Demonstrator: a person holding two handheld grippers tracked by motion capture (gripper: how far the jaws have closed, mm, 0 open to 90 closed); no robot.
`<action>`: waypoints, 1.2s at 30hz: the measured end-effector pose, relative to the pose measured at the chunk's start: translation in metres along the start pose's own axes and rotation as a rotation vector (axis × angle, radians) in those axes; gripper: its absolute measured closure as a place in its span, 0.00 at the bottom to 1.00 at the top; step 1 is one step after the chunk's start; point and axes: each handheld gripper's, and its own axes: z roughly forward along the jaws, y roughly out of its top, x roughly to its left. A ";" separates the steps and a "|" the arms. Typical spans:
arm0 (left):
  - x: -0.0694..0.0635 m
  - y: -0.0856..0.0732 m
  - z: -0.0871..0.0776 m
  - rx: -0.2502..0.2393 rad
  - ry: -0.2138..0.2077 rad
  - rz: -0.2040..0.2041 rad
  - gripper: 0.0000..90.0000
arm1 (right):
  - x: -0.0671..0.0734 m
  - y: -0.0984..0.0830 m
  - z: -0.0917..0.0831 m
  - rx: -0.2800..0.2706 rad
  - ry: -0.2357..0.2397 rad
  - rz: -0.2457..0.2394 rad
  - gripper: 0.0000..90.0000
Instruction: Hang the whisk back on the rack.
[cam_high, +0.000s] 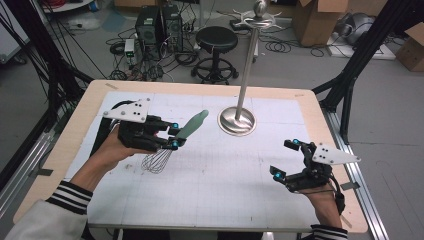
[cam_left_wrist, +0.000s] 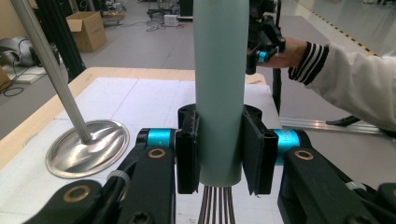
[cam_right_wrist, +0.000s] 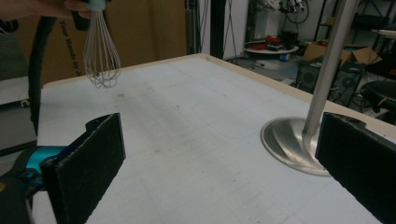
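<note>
The left gripper (cam_high: 171, 135) is clamping the whisk (cam_high: 176, 138) by its pale green handle, pads pressing flat on both sides near the handle's lower end, just above where the wires come out. In the high view the whisk is hanging tilted over the left-centre of the table (cam_high: 210, 200), handle pointing up and away toward the stand (cam_high: 237, 121), wire head (cam_high: 156, 161) dangling low, prob. just above the mat; can't tell if it's touching.

The right gripper (cam_high: 286, 159) is hovering w/ jaws wide apart and nothing between them, near the table's right edge, well apart from the whisk. In the right gripper view its pads are framing bare table, w/ the stand's steel base beside the far pad.

Handling, as a judgement: the whisk is looking light, w/ most of the bulk in the handle. The handle is appearing smooth, round and stiff, maybe silicone-coated, so it's prob. grippy enough, but a round section could be rolling between flat pads if tilted hard. The wires are thin and springy; squeezing them would be bending them and giving a poor hold. Best place to take hold: mid-handle or the free upper end of the handle, square across it, esp. if the right gripper is taking over. The stand is standing close, so swinging the handle could be knocking its pole.
</note>
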 end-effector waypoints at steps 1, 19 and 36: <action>0.000 0.000 0.000 0.000 -0.001 0.001 0.77 | -0.001 0.004 0.000 -0.001 0.011 0.001 0.00; 0.001 -0.001 0.000 0.002 -0.012 0.004 0.77 | -0.004 0.067 0.015 0.092 0.171 -0.046 0.00; 0.004 -0.001 0.001 -0.012 -0.021 -0.006 0.77 | 0.013 0.121 0.061 0.228 0.300 -0.150 0.00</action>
